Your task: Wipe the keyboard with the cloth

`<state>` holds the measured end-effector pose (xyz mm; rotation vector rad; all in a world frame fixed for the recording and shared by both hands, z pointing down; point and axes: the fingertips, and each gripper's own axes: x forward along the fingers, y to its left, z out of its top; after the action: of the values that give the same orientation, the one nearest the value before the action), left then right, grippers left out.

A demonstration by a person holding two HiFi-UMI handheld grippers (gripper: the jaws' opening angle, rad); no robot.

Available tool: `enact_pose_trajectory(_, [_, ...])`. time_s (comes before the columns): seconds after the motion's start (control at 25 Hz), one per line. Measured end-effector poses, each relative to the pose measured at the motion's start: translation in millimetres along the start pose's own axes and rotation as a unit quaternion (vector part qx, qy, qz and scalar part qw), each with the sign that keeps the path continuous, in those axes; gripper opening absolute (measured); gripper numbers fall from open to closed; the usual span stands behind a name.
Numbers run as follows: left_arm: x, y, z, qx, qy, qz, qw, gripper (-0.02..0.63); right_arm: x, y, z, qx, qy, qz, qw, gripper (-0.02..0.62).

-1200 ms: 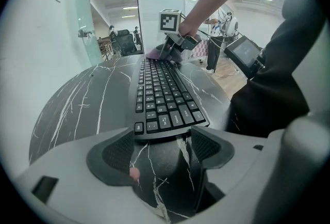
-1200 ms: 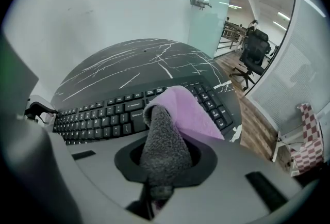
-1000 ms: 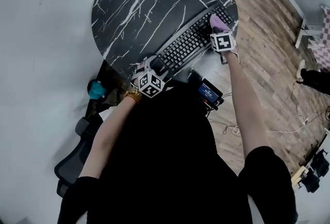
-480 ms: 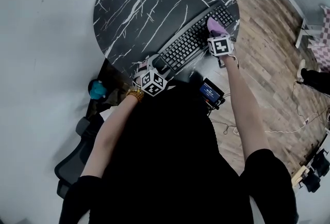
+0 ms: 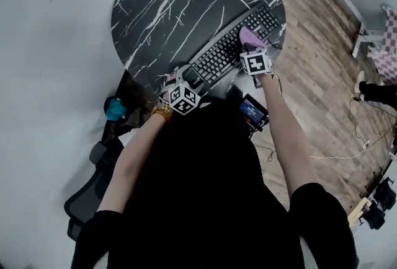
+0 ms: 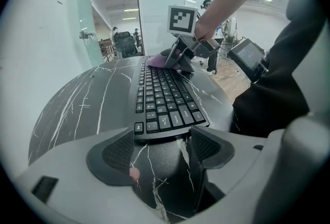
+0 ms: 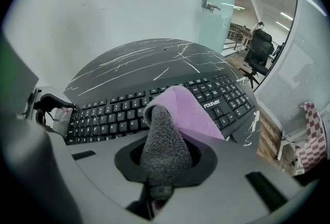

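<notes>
Wood-plank floor point(image 5: 322, 75) on the right of the head view, pale wall on the left, glass partition behind in both gripper views

Round black marble table point(image 5: 173, 7) with white veining, standing against the wall

Person in a dark top fills the lower head view, both arms reaching to the table's near edge

Black office chair point(image 5: 93, 181) at lower left, off the table

Black keyboard point(image 5: 226, 51) lies diagonally along the table's near-right edge, flat on the marble

Left gripper point(image 6: 160, 148) sits at the keyboard's left end. Fingers apart, nothing clamped, bare marble between them. Keyboard's end edge is just ahead of the tips, contact can't be confirmed

Right gripper point(image 7: 165, 158) is over the keyboard's right half. Fingers closed on the cloth point(image 7: 180, 109), with a grey bunched part pinched between them

Cloth's purple part folds forward and down onto the keys just left of the numpad block, resting on the key tops. Seen from the left gripper view it is at the keyboard's far end under the right gripper

Small device with a blue screen point(image 5: 251, 110) by the person's waist, off the table

Small teal object point(image 5: 115, 108) beside the table's near-left edge, type unclear
</notes>
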<state>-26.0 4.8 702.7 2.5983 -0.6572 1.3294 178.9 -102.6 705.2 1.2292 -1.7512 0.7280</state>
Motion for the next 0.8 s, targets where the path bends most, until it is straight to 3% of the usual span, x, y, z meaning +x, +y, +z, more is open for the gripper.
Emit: enact_pose_trajectory(0.8, [1.3,0.6,0.8,0.001,-0.004,0.0,1.0,0.333,-3.9,45.8,-15.5,-0.003,0.014,0.017,1.0,0.063])
